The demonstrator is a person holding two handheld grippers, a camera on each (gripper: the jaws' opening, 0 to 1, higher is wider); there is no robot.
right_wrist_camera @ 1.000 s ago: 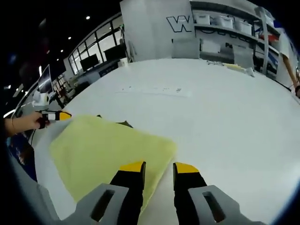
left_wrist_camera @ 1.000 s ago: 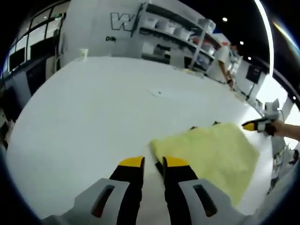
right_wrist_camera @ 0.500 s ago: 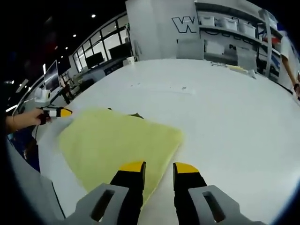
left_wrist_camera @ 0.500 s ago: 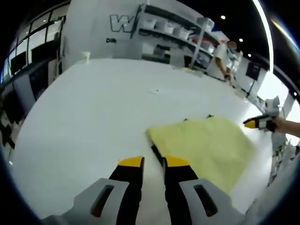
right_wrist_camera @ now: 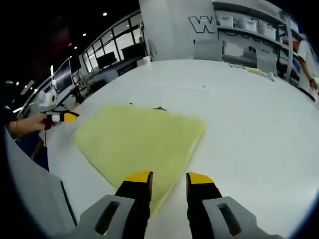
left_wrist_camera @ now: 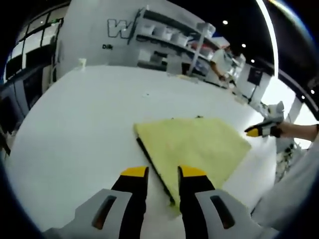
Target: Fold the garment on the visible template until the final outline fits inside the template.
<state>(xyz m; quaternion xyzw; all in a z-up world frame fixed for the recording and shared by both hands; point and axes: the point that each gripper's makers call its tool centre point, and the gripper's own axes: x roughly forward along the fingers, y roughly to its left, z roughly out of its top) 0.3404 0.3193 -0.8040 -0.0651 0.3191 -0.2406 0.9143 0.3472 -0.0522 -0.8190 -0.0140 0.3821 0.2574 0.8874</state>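
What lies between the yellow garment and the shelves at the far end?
In the left gripper view, bare white table lies between the yellow garment and the shelves.

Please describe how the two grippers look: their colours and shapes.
Both the left gripper and the right gripper have two black fingers with yellow tips, rising from light grey bodies with dark oval slots.

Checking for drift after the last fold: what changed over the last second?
Mostly camera motion: both views shift, so the yellow folded garment sits differently in frame, but its shape on the white table looks the same. Neither tongs took hold of anything; the left tongs and right tongs stay open at the garment's near edge. Dark template edges still peek from under it.
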